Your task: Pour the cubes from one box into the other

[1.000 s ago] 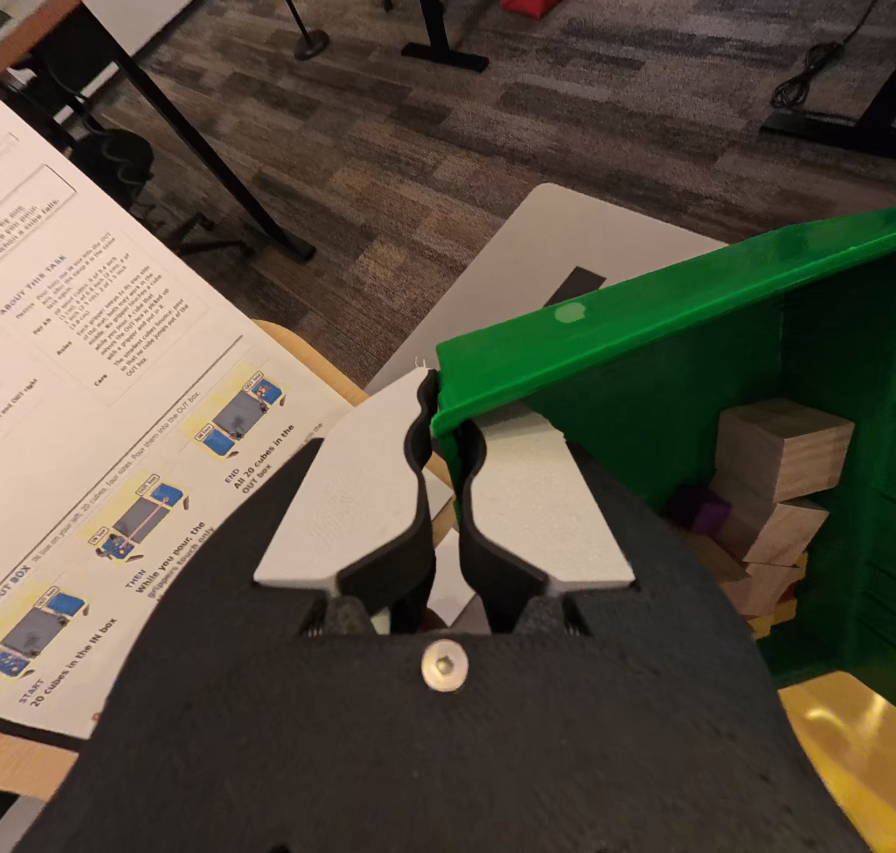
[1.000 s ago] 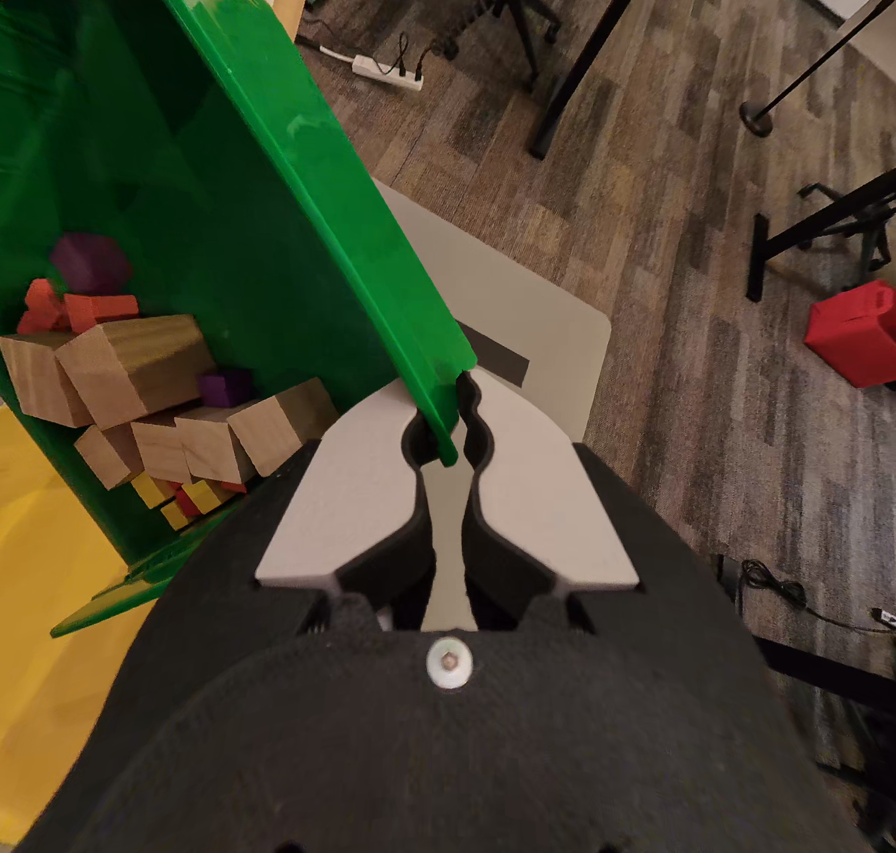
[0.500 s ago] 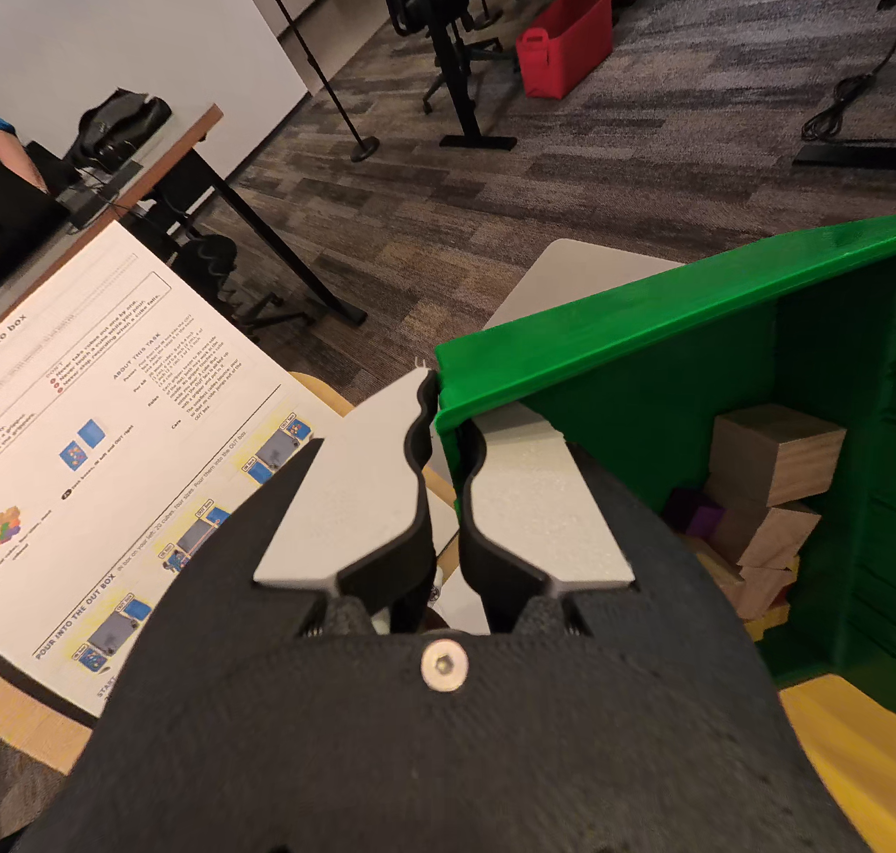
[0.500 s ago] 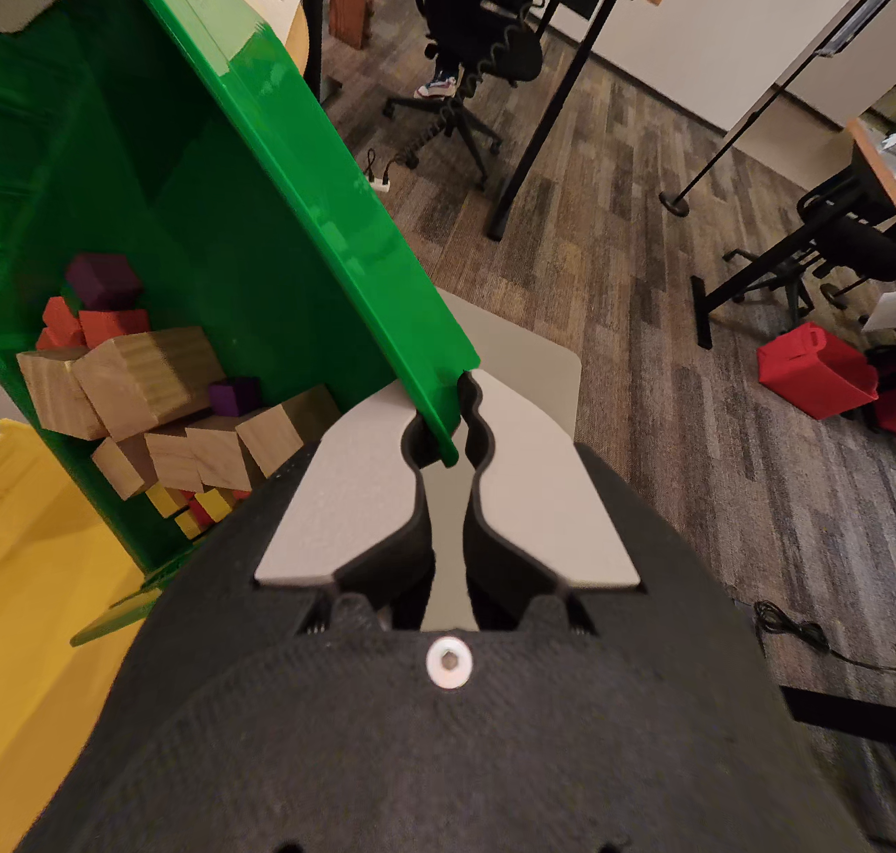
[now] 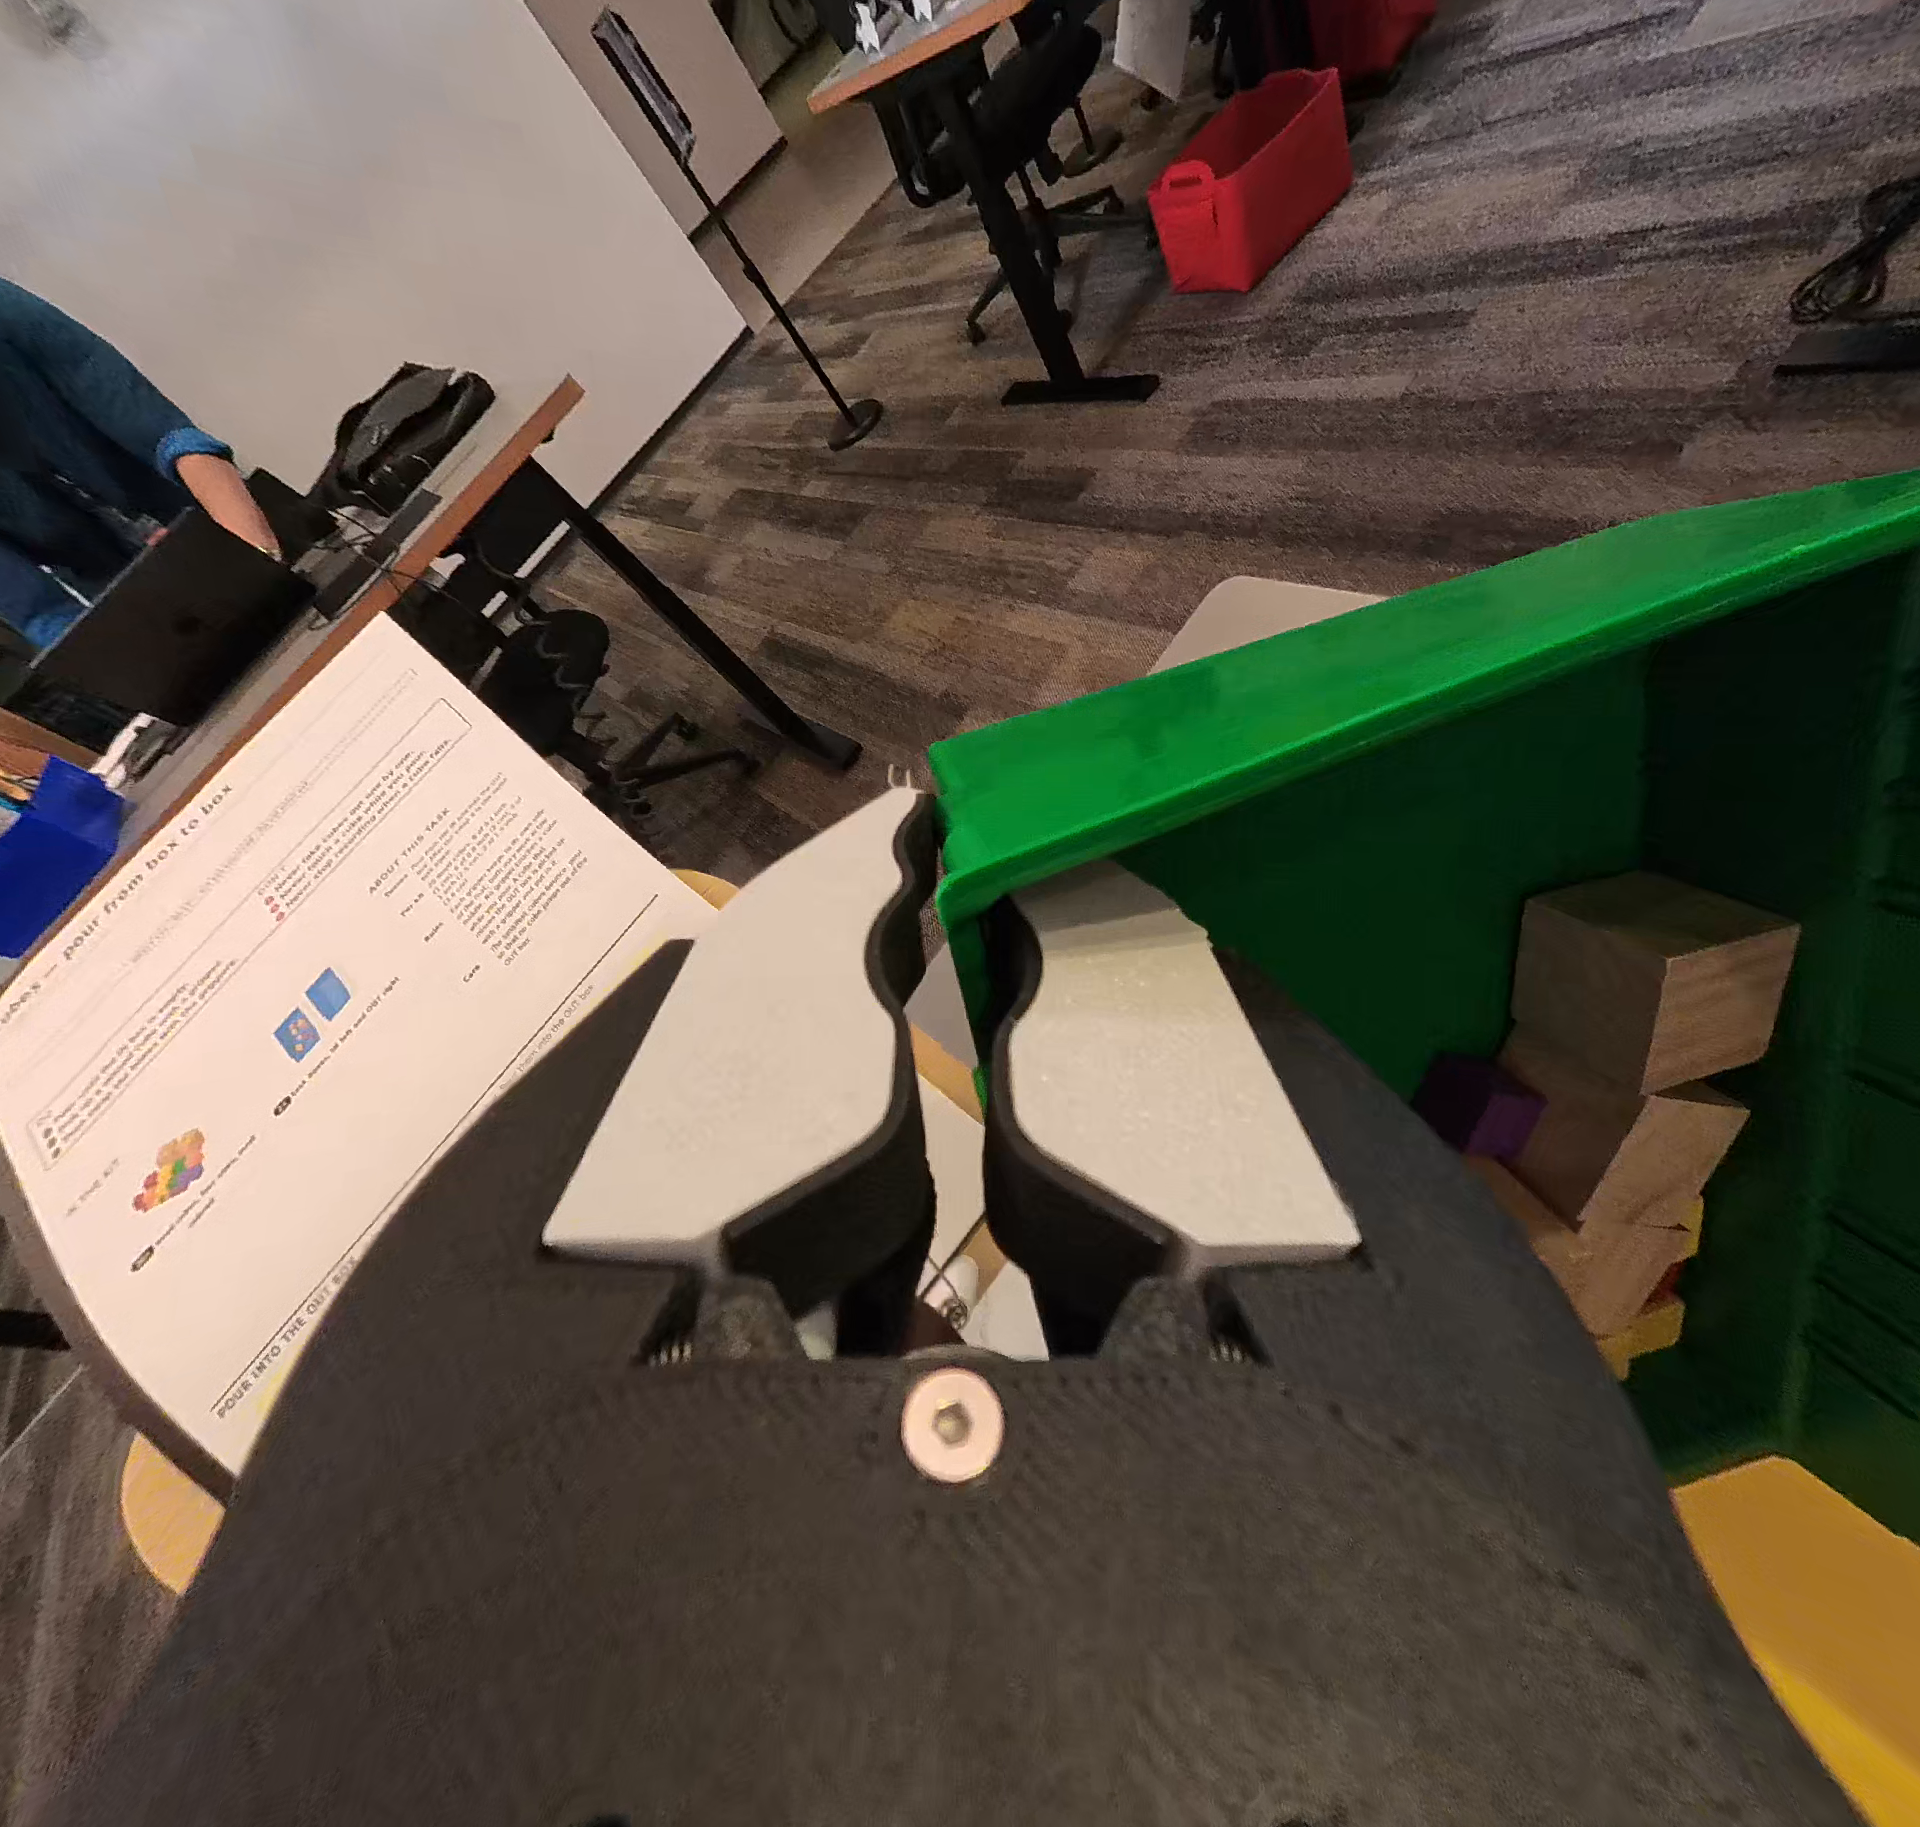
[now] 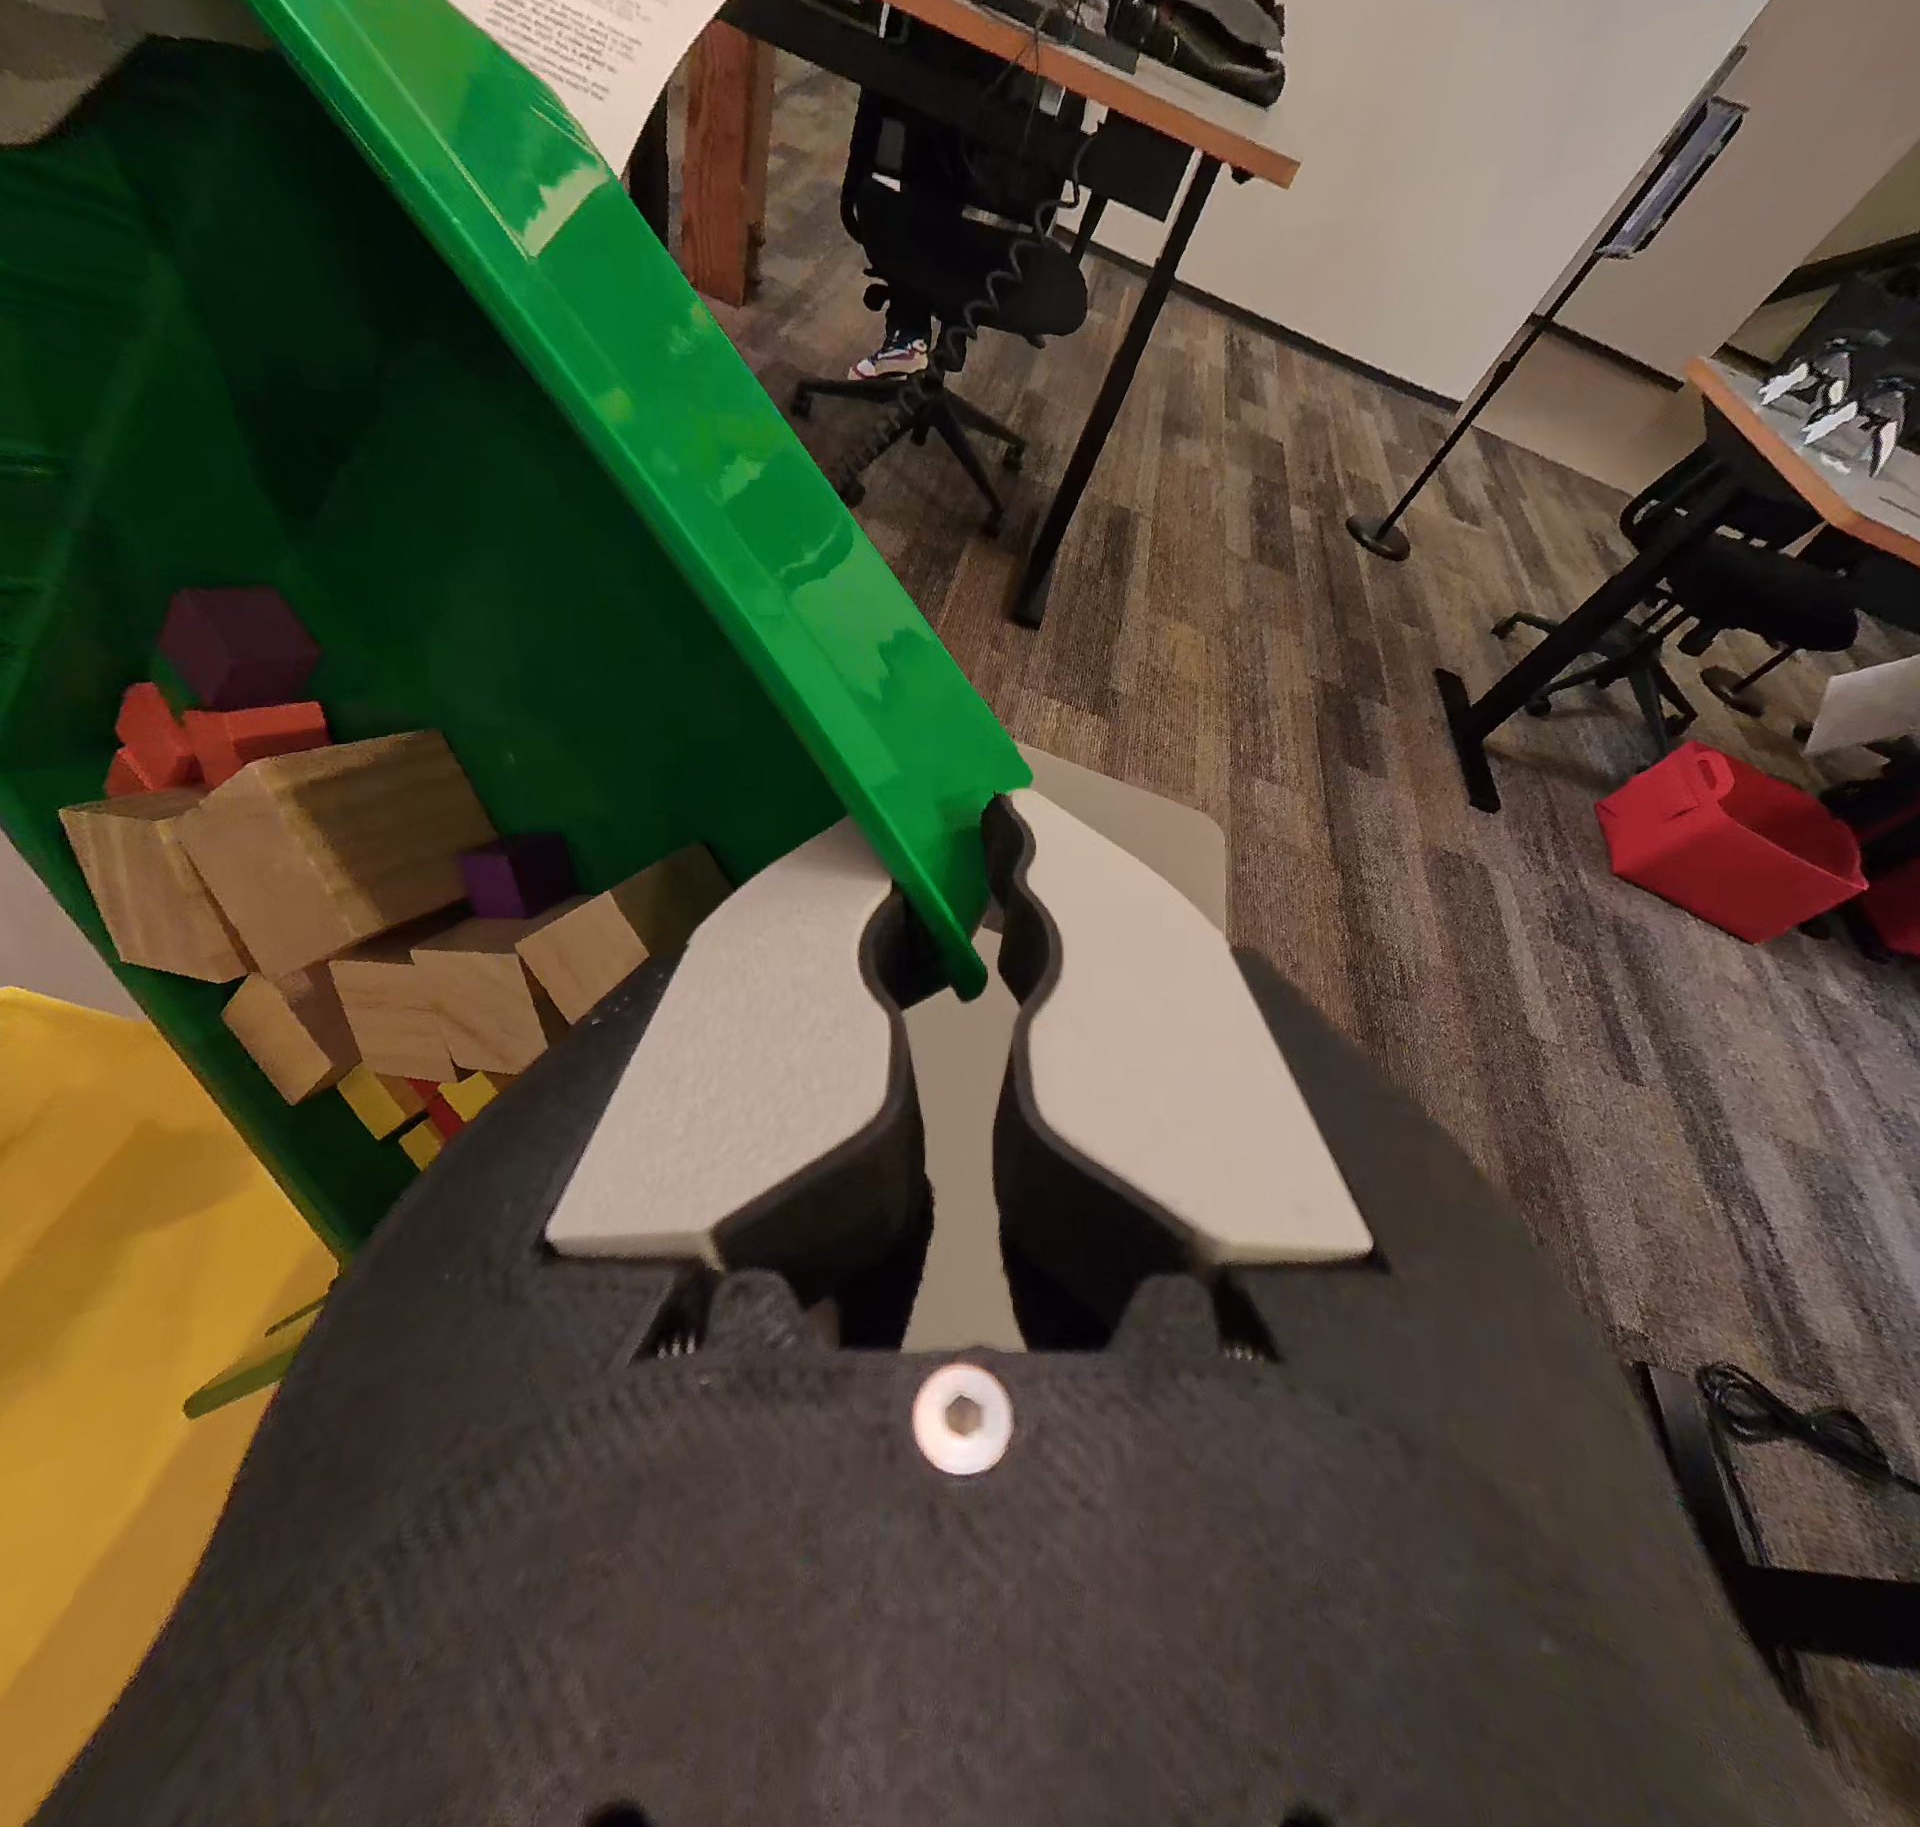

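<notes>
1. Left gripper (image 5: pixel 951 884): jaws nearly together, clamped on the rim of the green box (image 5: pixel 1382 717) at one rim corner. One finger sits outside the wall, the other inside.
2. Right gripper (image 6: pixel 982 894): jaws likewise pinched onto the green box (image 6: pixel 665 447) rim at another corner, rim edge seated in the notch between the fingers.
3. Pose: both grippers point forward and slightly down, carrying the box lifted and steeply tilted; its rim runs as a diagonal across each wrist view. The hands holding the grippers are out of frame.
4. Cubes: large wooden cubes (image 6: pixel 343 842) piled in the low corner of the green box, with red cubes (image 6: pixel 218 738), purple cubes (image 6: pixel 514 873) and small yellow cubes (image 6: pixel 374 1102) among them. Left view shows the same pile, wooden cubes (image 5: pixel 1652 977) stacked against the wall.
5. Yellow box (image 6: pixel 125 1310) lies directly under the green box's lower edge; also seen at the lower right of the left view (image 5: pixel 1808 1611).
6. An instruction sheet (image 5: pixel 312 998) lies along the bench's left edge.
7. Hard to make out: gripper bodies cover the bench and most of the yellow box; whether the green box touches the yellow box cannot be told. Cube count not readable; the pile is partly hidden.
</notes>
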Action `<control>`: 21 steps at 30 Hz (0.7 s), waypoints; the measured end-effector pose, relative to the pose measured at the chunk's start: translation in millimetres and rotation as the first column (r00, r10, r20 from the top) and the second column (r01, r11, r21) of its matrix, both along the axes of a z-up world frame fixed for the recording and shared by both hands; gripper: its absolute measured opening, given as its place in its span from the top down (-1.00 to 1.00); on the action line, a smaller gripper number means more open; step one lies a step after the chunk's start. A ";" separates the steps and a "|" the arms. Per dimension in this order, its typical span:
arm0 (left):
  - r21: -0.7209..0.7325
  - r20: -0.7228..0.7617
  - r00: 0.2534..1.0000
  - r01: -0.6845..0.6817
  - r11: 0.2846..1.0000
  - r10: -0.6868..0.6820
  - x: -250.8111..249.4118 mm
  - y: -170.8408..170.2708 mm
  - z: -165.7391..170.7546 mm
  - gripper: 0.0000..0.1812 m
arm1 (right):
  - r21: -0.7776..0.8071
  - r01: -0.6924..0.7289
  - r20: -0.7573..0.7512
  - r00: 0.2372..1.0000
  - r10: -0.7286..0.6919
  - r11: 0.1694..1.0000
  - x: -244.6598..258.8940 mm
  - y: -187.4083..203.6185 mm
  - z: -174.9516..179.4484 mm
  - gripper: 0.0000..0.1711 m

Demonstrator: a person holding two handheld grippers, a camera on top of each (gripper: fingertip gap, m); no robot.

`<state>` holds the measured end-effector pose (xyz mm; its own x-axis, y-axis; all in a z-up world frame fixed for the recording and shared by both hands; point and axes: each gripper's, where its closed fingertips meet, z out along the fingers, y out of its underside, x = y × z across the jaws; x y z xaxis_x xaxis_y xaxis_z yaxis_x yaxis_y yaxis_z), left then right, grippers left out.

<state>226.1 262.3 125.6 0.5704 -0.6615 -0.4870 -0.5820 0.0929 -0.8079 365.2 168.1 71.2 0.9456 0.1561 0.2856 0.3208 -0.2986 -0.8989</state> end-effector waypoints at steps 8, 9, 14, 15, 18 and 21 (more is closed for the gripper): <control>0.048 0.059 0.998 -0.012 0.999 0.009 -3.0 -8.3 11.7 0.93 | 0.067 0.002 0.006 1.000 -0.002 0.998 0.9 -1.8 14.3 0.91; 0.057 0.065 0.998 -0.015 0.998 0.011 -4.0 -9.2 13.7 0.93 | 0.073 0.000 0.010 1.000 -0.001 0.997 0.4 -1.8 16.1 0.91; 0.075 0.101 0.995 -0.023 0.997 0.015 -9.8 -13.8 20.4 0.92 | 0.101 -0.008 0.016 1.000 0.007 0.995 -3.6 -2.5 24.5 0.91; 0.076 0.111 0.994 -0.025 0.997 0.017 -11.6 -14.1 20.9 0.92 | 0.106 -0.009 0.025 1.000 0.007 0.994 -4.8 -2.5 26.1 0.91; 0.084 0.143 0.990 -0.032 0.996 0.019 -17.2 -16.2 22.6 0.92 | 0.122 -0.015 0.041 0.999 0.010 0.992 -9.0 -2.9 30.7 0.91; 0.095 0.161 0.987 -0.040 0.995 0.024 -24.3 -20.0 21.7 0.92 | 0.129 -0.028 0.047 0.999 0.023 0.991 -13.7 -2.4 31.0 0.91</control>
